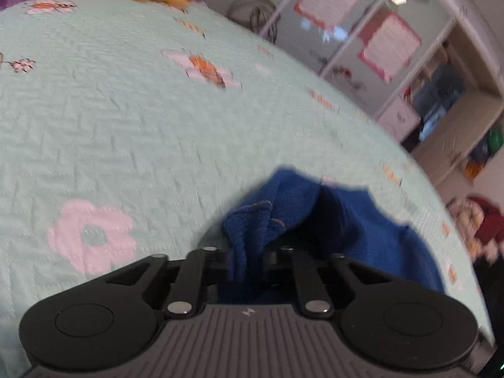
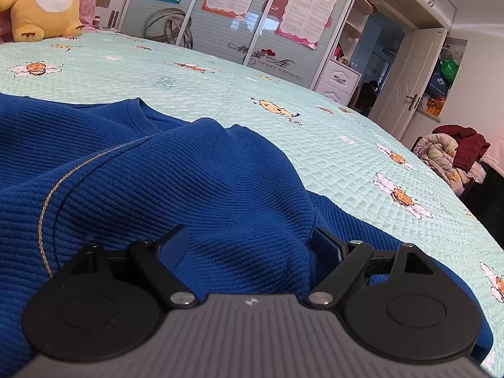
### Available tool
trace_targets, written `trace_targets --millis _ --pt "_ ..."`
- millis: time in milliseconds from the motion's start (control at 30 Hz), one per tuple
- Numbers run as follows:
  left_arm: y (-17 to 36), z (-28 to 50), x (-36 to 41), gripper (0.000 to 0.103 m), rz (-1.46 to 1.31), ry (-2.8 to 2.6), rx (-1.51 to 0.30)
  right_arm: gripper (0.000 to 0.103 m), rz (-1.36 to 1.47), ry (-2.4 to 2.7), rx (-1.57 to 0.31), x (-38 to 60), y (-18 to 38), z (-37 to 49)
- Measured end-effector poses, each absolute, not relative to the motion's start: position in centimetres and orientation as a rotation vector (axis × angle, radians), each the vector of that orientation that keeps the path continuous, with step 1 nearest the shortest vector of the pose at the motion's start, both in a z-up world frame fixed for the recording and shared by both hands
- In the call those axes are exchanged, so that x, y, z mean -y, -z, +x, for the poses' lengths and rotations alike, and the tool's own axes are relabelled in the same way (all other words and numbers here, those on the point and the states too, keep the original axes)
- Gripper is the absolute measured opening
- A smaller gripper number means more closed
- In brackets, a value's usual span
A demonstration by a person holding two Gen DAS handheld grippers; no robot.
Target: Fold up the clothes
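A blue ribbed sweater (image 2: 195,173) lies spread on a mint green quilted bedspread (image 2: 315,145), its round neckline toward the far side. In the left wrist view my left gripper (image 1: 247,261) is shut on a bunched fold of the blue sweater (image 1: 267,217), which rises between the jaws and drapes off to the right. In the right wrist view my right gripper (image 2: 252,245) rests over the sweater with its jaws wide apart; a raised hump of fabric lies between the blue fingers (image 2: 174,245), not pinched.
A yellow plush toy (image 2: 44,3) sits at the bed's far end. Beyond the bedspread (image 1: 126,119) stands a wardrobe with posters (image 2: 252,15). A white door (image 2: 409,78) and a heap of bedding (image 2: 447,154) are at the right, past the bed's edge.
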State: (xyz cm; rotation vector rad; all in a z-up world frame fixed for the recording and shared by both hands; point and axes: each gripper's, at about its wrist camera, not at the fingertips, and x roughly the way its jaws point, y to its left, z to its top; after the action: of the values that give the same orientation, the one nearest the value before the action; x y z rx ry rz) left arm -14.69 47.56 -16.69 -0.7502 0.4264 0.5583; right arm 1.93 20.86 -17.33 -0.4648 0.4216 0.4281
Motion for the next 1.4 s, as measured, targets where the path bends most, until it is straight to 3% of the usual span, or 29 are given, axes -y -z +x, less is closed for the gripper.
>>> trace_targets --millis 167,233,300,467,700,1133,1333,1400 --pt "9.5 -19.1 -47.3 0.014 -0.496 -0.706 -0.008 0.085 -0.462 -0.429 -0.422 -20.8 17.3 2.1" --pt "7.3 -20.3 -47.0 0.032 -0.401 -0.820 0.100 0.085 -0.464 -0.429 -0.421 -20.8 17.3 2.1" --pt "7.8 -20.0 -48.0 0.077 -0.432 -0.858 0.025 0.086 -0.466 -0.428 -0.420 -20.8 17.3 2.1" --pt "11.1 -18.5 -50.8 0.061 -0.564 -0.912 -0.277 0.086 -0.471 -0.427 -0.418 -20.9 17.3 2.2" --pt "12.8 -20.9 -51.7 0.063 -0.751 -0.812 -0.315 0.086 -0.471 -0.426 -0.418 -21.0 17.3 2.2" --pt "11.9 -16.8 -43.8 0.062 -0.417 -0.739 -0.342 0.087 -0.473 -0.421 -0.412 -21.2 17.2 2.1" --pt "14.3 -14.9 -43.1 0.063 -0.355 -0.746 -0.403 0.087 -0.401 -0.573 -0.179 -20.7 13.2 0.5" --pt "14.4 -14.6 -42.7 0.063 -0.342 -0.757 -0.408 0.087 -0.460 -0.690 -0.235 -23.1 12.6 3.0"
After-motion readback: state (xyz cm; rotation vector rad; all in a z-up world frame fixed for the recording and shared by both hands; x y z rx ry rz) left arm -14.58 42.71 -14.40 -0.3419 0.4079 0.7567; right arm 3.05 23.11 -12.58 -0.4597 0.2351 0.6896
